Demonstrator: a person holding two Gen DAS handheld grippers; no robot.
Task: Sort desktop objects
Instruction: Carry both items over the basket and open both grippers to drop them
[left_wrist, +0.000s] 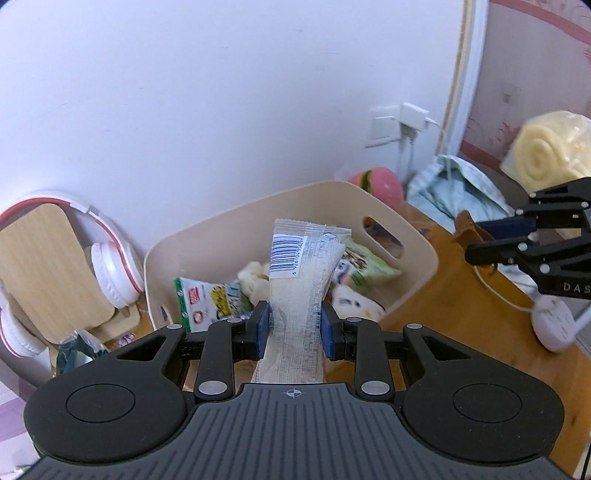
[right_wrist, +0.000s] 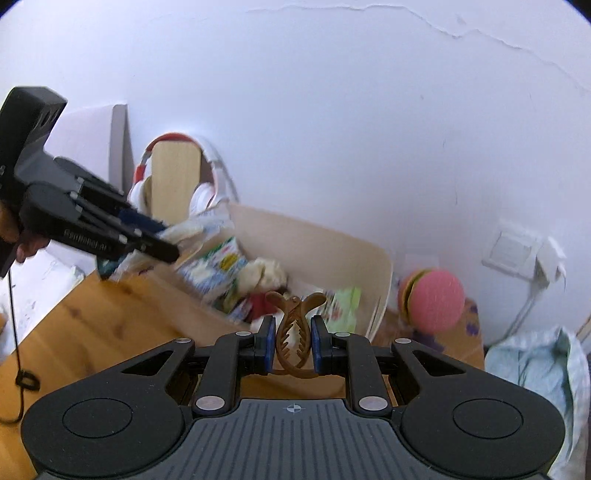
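Observation:
My left gripper (left_wrist: 294, 325) is shut on a long clear snack packet (left_wrist: 301, 280) with a barcode label, held upright above the near edge of a beige bin (left_wrist: 417, 243). The bin holds several snack packets (left_wrist: 207, 299). My right gripper (right_wrist: 293, 334) is shut on a brown hair claw clip (right_wrist: 293, 332), held above the wooden table near the bin (right_wrist: 325, 236). The right gripper shows in the left wrist view (left_wrist: 532, 240) at the right, with the clip (left_wrist: 472, 229) in its fingers. The left gripper shows in the right wrist view (right_wrist: 162, 243) at the left, over the bin.
White and red headphones (left_wrist: 110, 266) hang on a wooden stand (left_wrist: 48, 266) left of the bin. A pink burger-shaped toy (right_wrist: 432, 299) lies right of the bin. A light blue cloth (right_wrist: 535, 369), a wall socket (right_wrist: 517, 251) and a white device with a cable (left_wrist: 554, 321) are at the right.

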